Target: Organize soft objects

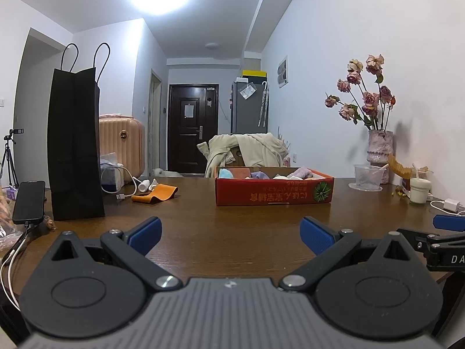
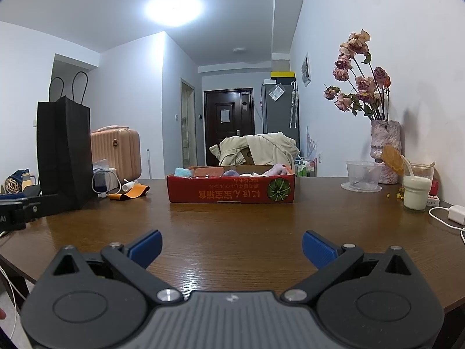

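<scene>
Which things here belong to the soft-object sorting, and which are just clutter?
Job:
red cardboard box
soft cloth items inside it
left gripper, open
right gripper, open

Lying about:
black paper bag
vase of dried roses
milky drink
phone

— What's under my grippers?
— A wooden table (image 2: 232, 232), grained, with a glossy sheen.
— And my left gripper (image 1: 231, 234)?
— Matt black plastic, ribbed blue pads (image 1: 316, 234), shiny metal pivots.
— The box (image 2: 231, 193)?
— Printed cardboard, holding fuzzy cloths (image 2: 277, 170).
</scene>
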### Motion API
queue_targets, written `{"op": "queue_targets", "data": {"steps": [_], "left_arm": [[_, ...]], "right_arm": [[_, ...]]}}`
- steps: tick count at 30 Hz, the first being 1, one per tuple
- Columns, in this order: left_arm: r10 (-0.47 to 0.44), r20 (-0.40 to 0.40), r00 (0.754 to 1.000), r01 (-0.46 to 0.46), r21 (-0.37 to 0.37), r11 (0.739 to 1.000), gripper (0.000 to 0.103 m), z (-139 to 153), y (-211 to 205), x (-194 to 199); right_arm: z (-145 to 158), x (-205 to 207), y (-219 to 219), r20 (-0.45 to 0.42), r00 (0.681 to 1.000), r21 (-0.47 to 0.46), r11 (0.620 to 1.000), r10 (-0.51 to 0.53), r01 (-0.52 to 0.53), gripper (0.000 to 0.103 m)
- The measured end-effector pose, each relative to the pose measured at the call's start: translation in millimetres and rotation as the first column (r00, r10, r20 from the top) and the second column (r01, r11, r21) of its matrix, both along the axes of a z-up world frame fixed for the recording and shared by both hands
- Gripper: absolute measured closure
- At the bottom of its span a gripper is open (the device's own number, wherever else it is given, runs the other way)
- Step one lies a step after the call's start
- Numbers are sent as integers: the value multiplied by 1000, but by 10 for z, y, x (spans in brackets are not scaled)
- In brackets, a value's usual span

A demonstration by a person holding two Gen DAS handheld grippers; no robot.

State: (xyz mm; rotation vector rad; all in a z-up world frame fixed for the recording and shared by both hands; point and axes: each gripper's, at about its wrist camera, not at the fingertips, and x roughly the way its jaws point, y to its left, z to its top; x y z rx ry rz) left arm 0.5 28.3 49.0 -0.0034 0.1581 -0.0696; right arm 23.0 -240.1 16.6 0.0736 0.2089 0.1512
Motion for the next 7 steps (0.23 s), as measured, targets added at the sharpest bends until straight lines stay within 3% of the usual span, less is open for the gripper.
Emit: {"op": "queue_targets", "data": {"steps": [7], "left_arm": [[-8, 8, 1000, 8, 4, 1000, 0, 8, -22, 1]], "right_arm": [[4, -3, 6, 0, 1000, 1, 1000, 1, -1, 0]]}}
